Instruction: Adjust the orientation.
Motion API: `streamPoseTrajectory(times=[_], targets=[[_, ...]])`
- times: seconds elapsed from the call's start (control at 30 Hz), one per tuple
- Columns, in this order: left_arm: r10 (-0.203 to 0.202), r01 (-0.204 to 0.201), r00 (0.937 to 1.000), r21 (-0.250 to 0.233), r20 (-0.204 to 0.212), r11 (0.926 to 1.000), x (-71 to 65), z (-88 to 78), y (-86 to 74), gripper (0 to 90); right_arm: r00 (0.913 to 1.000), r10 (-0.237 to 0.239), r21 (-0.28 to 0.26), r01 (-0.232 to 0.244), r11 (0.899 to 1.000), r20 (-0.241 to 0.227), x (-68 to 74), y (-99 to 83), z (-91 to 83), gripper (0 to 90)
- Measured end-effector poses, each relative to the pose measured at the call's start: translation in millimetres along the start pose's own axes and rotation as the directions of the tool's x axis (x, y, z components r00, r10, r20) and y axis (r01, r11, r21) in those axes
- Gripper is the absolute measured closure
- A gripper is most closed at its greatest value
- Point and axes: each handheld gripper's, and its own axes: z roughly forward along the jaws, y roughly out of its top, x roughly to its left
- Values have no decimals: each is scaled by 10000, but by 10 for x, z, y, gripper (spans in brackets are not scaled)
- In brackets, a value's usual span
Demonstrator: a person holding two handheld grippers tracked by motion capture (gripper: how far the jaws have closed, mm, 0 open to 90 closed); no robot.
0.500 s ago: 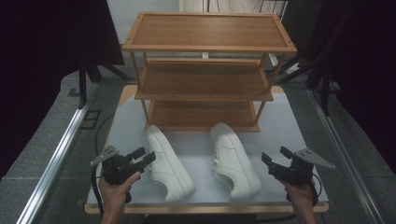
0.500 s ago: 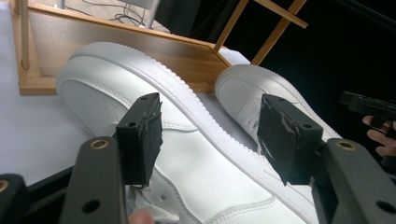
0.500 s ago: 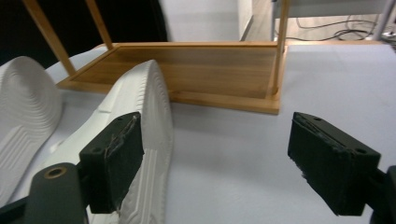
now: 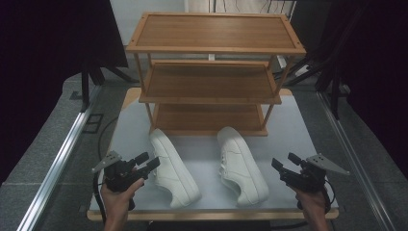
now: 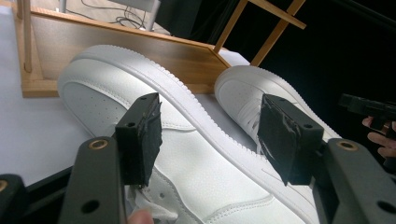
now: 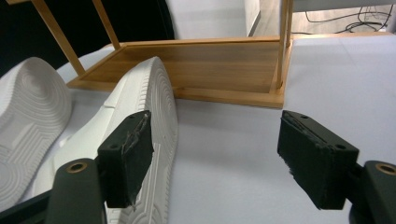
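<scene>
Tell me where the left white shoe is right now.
In the high view the left shoe lies on its side at the table's left front, between the left gripper and the other shoe.

Bare table right of shoes; shelf blocks behind.

Count, placed relative to the rack: 1 wooden rack with 3 shelves: top, middle, bottom, 1 each. 2 white shoes, both in front of the rack's bottom shelf: 1 left shoe off the front-left post, 1 right shoe off the front-right side. 2 handheld grippers, both nearer the camera than the rack and outside the shoes: 1 left gripper, 1 right gripper; 2 jaws on each, 4 jaws total, all standing apart. 2 hands, 1 per gripper. 1 table under the rack. 2 metal rails, 1 on each side of the rack.
</scene>
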Motion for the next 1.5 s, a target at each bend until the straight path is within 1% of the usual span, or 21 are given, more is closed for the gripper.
streamPoseTrajectory(times=[0.07, 0.17, 0.27, 0.37, 0.4, 0.47, 0.53, 0.57, 0.63, 0.67, 0.7, 0.8, 0.87, 0.93, 1.03, 1.1, 1.13, 1.23, 1.27, 1.37, 1.5], targets=[[21, -21, 10000, -10, -67, 10000, -6, -11, 2, 399, 9999, 86, -2, -86, 10000, -73, 2, -2, -1, 274], [219, -219, 9996, 38, -158, 9998, -26, -13, 19, 400, 9998, 122, 6, -121, 9999, -145, 14, -7, -1, 282], [249, -248, 9993, 51, -285, 9997, -35, -11, 25, 402, 9996, 107, 7, -106, 9999, -273, 10, -5, -6, 294], [236, -231, 9989, 124, -414, 9997, -53, -12, 12, 405, 9987, 316, -99, -320, 9994, -411, -22, 1, -20, 304], [236, -231, 9989, 124, -414, 9997, -53, -12, 12, 409, 9987, 316, -99, -320, 9994, -411, -22, 1, -20, 304], [292, -287, 9976, 99, -629, 9995, -91, -68, -24, 430, 9980, 422, -152, -430, 9990, -477, -51, 2, -28, 311], [264, -258, 9975, 101, -648, 9996, -103, -87, -35, 458, 9979, 442, -149, -449, 9989, -466, -60, 1, -33, 314], [340, -328, 9971, 197, -685, 9993, -129, -129, -50, 493, 9976, 541, -188, -549, 9983, -431, -77, 1, -47, 317], [383, -368, 9968, 233, -696, 9991, -144, -150, -58, 548, 9974, 597, -195, -605, 9980, -412, -81, 3, -54, 318], [429, -411, 9971, 300, -632, 9987, -172, -180, -82, 585, 9970, 693, -259, -702, 9972, -334, -94, 8, -72, 323], [437, -418, 9971, 311, -622, 9986, -184, -182, -104, 611, 9968, 732, -263, -741, 9969, -314, -99, 10, -76, 325], [384, -357, 9981, 557, -484, 9978, -205, -145, -174, 699, 9964, 820, -248, -825, 9963, -204, -113, 7, -75, 326], [375, -349, 9982, 573, -467, 9977, -208, -136, -187, 763, 9965, 814, -218, -818, 9964, -167, -114, 4, -75, 327], [279, -265, 9991, 430, -317, 9987, -196, -141, -201, 834, 9965, 824, -208, -826, 9964, -117, -108, -9, -72, 328], [256, -243, 9993, 461, -283, 9986, -197, -189, -241, 893, 9965, 831, -118, -832, 9965, -67, -108, -27, -62, 329], [222, -202, 9993, 656, -299, 9976, -202, -224, -306, 900, 9964, 848, -46, -848, 9964, -39, -109, -43, -52, 329], [121, -101, 9995, 732, -276, 9973, -204, -234, -350, 900, 9964, 845, -25, -846, 9964, -31, -108, -50, -46, 329], [90, -52, 9995, 1184, -310, 9930, -222, -243, -490, 900, 9964, 849, 95, -849, 9963, 38, -102, -67, -35, 329], [90, -52, 9995, 1184, -310, 9930, -222, -243, -490, 900, 9964, 849, 95, -849, 9963, 38, -102, -67, -35, 329], [-86, 131, 9996, 1607, -285, 9869, -248, -264, -640, 900, 9969, 786, 147, -786, 9968, 40, -93, -78, -35, 330], [-93, 140, 9997, 2000, -245, 9797, -266, -227, -753, 900, 9962, 862, 161, -864, 9961, 104, -103, -79, -28, 331]])
